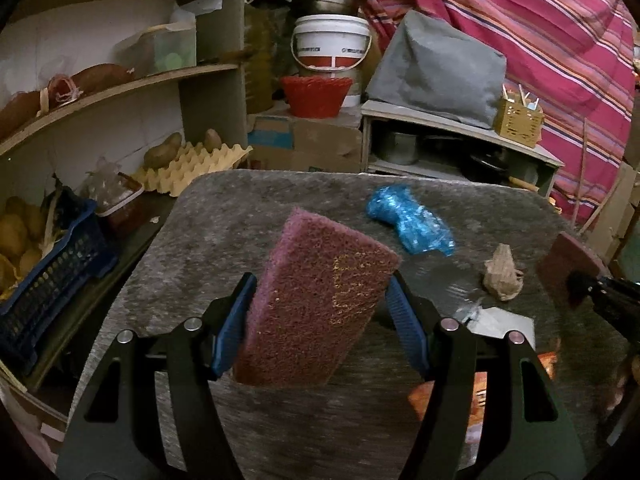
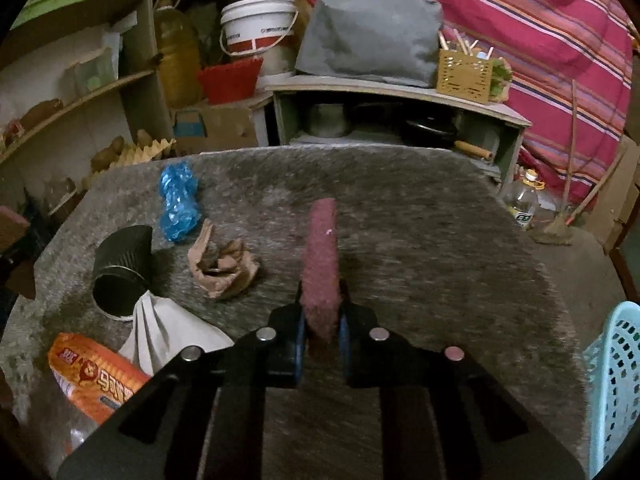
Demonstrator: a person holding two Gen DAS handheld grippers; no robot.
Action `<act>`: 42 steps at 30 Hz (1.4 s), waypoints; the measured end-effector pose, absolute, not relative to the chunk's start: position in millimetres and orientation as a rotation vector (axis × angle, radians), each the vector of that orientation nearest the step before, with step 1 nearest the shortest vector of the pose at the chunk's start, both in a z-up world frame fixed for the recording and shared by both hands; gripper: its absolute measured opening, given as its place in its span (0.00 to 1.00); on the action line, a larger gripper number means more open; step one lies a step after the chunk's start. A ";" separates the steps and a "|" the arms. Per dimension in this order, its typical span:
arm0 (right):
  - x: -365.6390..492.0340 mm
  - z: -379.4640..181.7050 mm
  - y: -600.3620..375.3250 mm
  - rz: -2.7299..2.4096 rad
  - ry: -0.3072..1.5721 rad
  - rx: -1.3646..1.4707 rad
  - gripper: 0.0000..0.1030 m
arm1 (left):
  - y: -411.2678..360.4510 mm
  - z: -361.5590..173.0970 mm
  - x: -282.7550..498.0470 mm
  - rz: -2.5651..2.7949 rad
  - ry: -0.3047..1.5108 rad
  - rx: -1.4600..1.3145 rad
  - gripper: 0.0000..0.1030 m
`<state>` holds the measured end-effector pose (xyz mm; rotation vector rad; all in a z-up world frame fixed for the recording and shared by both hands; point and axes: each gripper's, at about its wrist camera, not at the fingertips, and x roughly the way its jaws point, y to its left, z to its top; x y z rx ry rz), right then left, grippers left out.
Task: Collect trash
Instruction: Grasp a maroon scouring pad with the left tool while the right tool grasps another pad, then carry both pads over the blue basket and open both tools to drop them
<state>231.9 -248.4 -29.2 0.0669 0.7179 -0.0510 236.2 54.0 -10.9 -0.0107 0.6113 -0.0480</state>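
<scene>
- Maroon pad (image 1: 316, 300) is squeezed between the 2 blue fingers (image 1: 234, 324) of the left claw (image 1: 320, 320). It is tilted and held up over the gray tabletop (image 1: 240, 220).
- Right claw (image 2: 322, 332) grips another maroon pad (image 2: 320, 260) by its thin edge. That second pad stands up on end between the fingers.
- In the left view, the right claw and its pad (image 1: 568, 268) show at the far right edge.
- Blue bag (image 2: 178, 204), all crumpled, lies on the tabletop toward the far side.
- Brown paper (image 2: 222, 268), scrunched up, lies near the blue bag, closer to the claws.
- Black cup (image 2: 120, 272) lies on its side, left of the brown paper, with its open end facing the camera.
- White paper (image 2: 160, 332) lies just by the cup's mouth.
- Orange wrapper (image 2: 96, 380) lies at the near left of the tabletop, beside the white paper.
- Light blue basket (image 2: 616, 384) shows at the right edge of the right view.
- Shelves (image 1: 120, 84) stand to the left, with an egg tray (image 1: 188, 164) and a dark blue crate (image 1: 52, 280).
- Behind the tabletop are a white bucket (image 1: 330, 44), a red basket (image 1: 316, 96) and a striped cloth (image 1: 540, 40).
</scene>
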 end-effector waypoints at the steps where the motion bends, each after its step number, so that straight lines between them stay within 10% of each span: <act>1: 228.5 -27.4 -252.6 -0.056 0.714 0.068 0.14 | 50.3 -9.0 234.3 -0.051 0.610 -0.013 0.63; 42: 15.0 -2.5 -558.2 -0.467 0.631 0.239 0.14 | -366.3 0.9 115.0 -0.686 0.545 0.138 0.63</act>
